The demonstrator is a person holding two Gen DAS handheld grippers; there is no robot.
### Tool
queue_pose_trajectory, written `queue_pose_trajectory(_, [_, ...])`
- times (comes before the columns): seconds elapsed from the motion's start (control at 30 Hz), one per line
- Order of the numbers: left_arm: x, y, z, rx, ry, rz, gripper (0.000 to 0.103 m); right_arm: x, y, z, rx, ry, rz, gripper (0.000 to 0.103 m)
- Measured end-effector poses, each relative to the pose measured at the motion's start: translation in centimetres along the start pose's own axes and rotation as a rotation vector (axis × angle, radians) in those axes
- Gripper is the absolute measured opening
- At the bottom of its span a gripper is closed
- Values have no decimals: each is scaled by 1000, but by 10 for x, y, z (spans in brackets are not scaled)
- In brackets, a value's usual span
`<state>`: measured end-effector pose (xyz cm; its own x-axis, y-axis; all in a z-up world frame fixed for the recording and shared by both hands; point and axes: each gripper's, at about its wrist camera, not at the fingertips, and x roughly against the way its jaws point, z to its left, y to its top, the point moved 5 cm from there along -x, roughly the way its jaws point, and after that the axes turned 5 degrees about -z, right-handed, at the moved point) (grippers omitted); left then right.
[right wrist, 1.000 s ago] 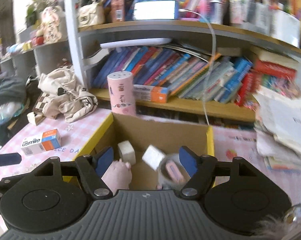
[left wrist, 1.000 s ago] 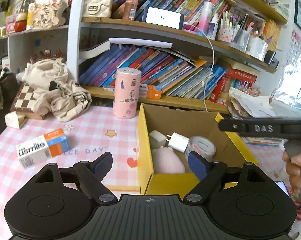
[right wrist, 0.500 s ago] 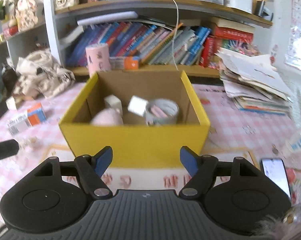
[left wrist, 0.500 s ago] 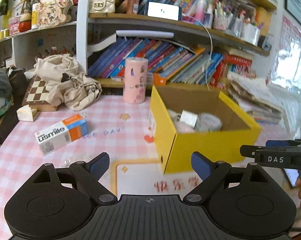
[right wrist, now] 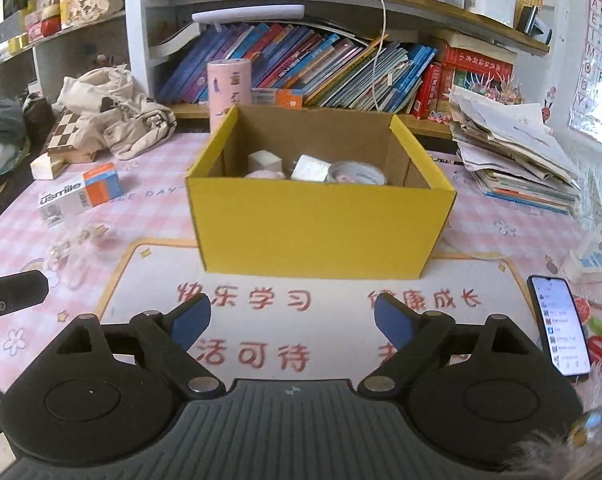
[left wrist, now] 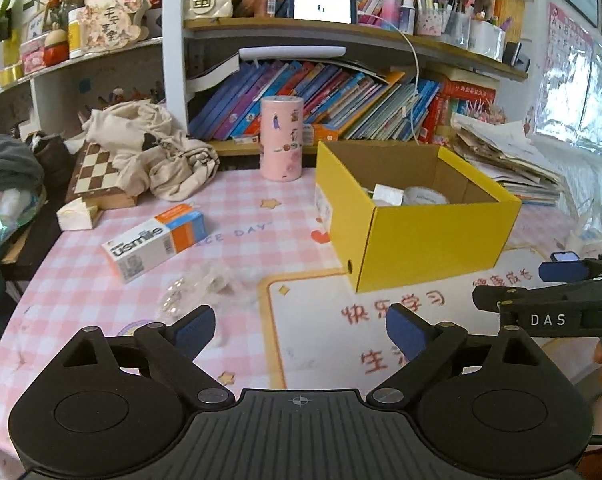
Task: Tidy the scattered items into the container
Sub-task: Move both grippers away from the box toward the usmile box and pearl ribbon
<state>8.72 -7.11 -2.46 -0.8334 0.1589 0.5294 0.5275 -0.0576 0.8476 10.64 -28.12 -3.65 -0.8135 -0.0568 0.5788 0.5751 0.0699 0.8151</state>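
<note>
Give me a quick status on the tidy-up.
Left gripper and right gripper empty, jaws opening. Yellow box partly filled. Usmile carton still on the table. Path clear.

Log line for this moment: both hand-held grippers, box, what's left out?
left hand-held gripper: opening, empty | right hand-held gripper: opening, empty | yellow box: holds tape roll | usmile carton: on table

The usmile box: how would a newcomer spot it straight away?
Start at the yellow cardboard box on the pink checked tablecloth. Look left across the cloth, toward the chessboard. The usmile box lies flat there: a long white and orange carton with blue trim, the only printed package loose on the cloth.
</note>
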Motion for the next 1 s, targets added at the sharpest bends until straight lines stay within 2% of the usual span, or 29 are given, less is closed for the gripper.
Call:
queue_pose_trajectory(0.37, [21, -21, 18, -10, 10, 38, 95, 17, -17, 30, 17, 19, 28, 100])
queue_pose_trajectory(0.53, [26, -27, 23, -20, 16, 52, 95, 21, -20, 42, 37, 26, 37, 101])
queue_pose_trajectory(1.0, [36, -29, 34, -1, 17, 30, 99, 31, -22, 53, 55, 22, 25, 101])
